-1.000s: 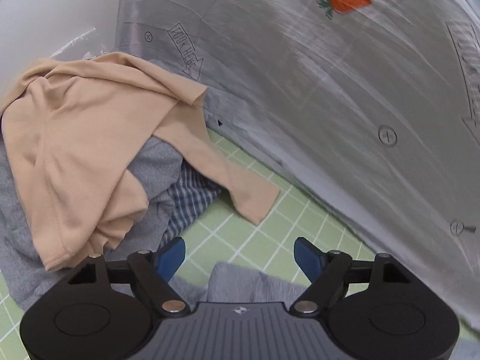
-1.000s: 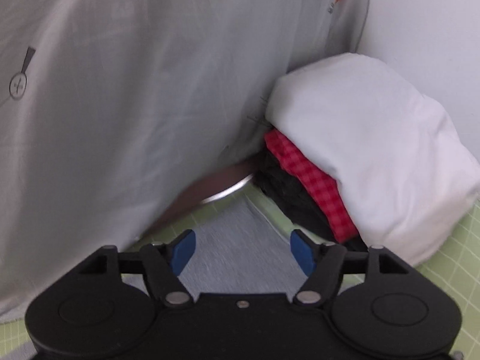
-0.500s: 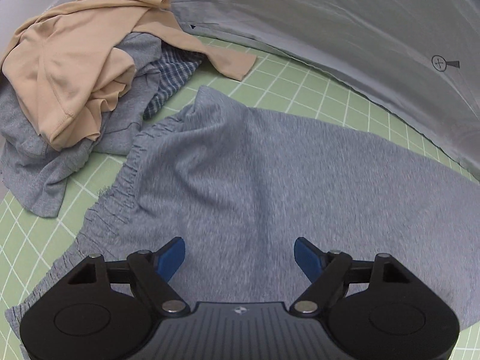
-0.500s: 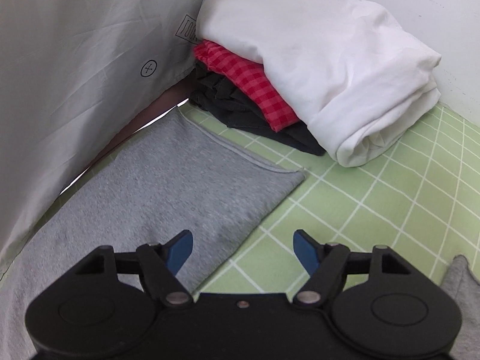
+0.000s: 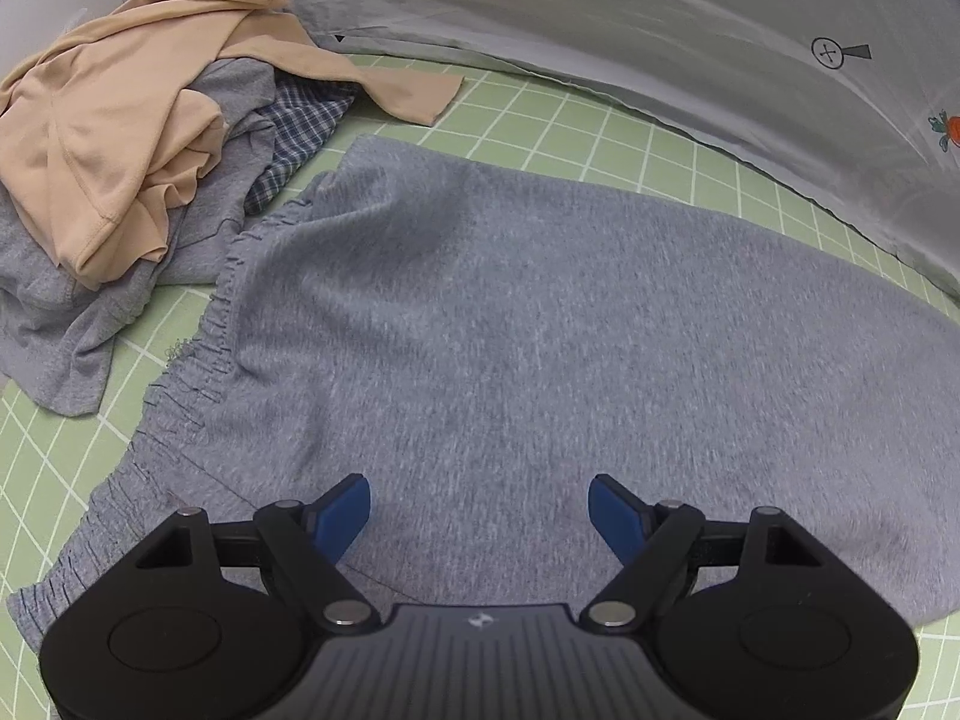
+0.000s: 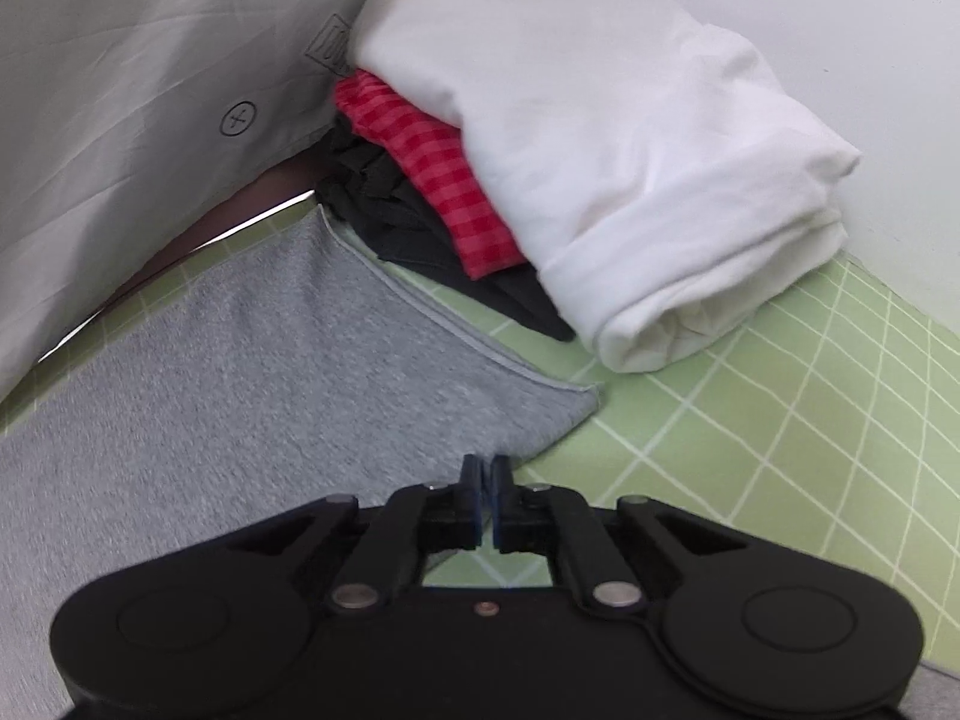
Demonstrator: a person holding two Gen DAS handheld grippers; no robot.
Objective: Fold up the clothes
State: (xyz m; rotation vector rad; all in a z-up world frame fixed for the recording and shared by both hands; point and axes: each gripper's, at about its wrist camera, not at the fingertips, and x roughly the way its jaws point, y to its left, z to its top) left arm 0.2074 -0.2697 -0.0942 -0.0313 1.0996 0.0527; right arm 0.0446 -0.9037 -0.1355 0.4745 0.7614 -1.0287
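right gripper point(image 6: 487, 471) newly closed on grey shorts point(image 6: 240, 372)

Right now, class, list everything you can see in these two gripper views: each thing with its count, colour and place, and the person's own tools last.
Grey shorts: one, spread flat on the mat, elastic waistband at left.
Unfolded pile: tan top, grey garment, blue checked garment, far left.
Folded stack: white on top, red checked, black below, far right.
Mat: one, green with white grid.
Backdrop sheet: grey-white, printed marks.
Left gripper: open, above the shorts.
Right gripper: shut at the shorts' hem edge; grip unclear.
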